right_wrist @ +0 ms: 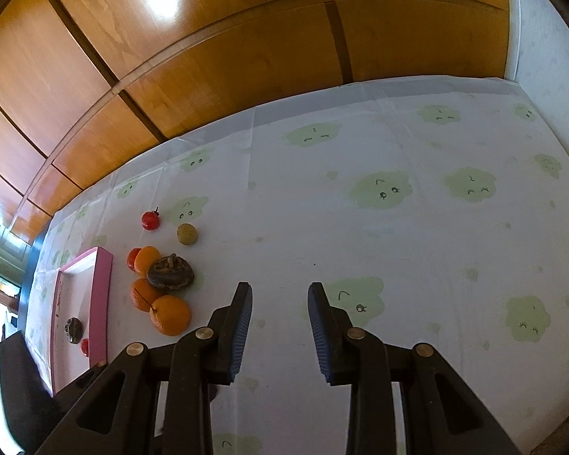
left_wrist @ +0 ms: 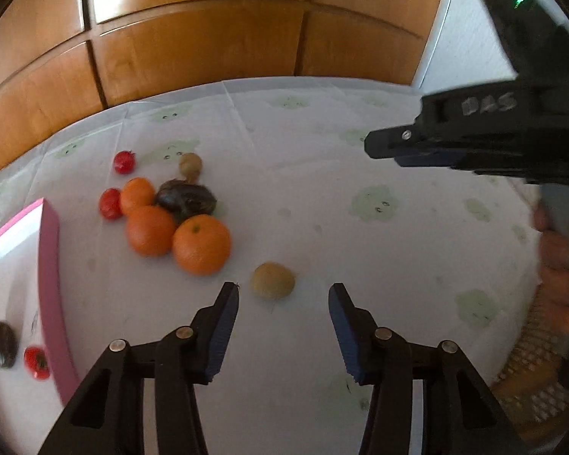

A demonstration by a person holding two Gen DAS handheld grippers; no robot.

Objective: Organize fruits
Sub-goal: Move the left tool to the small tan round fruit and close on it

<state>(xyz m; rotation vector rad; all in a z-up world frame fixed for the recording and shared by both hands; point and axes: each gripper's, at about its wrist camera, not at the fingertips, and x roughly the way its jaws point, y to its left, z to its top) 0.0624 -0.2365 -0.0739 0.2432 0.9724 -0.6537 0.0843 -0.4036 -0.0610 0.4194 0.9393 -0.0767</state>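
Tray (left_wrist: 51, 265): holding one dark fruit, one tomato.
Table: carrying oranges (left_wrist: 201, 244), kiwis, tomatoes unsorted.
Left gripper (left_wrist: 283, 290): gaping, empty.
Right gripper (right_wrist: 280, 290): parted, empty.

Pink tray (left_wrist: 51, 295): cut off at left edge. Hand (left_wrist: 557, 265) at right: blurred, partly out of frame.

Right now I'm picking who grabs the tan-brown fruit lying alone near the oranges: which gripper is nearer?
Left. The left gripper hangs open just short of the lone tan fruit. The right gripper, also empty, is off to its right, over bare tablecloth.
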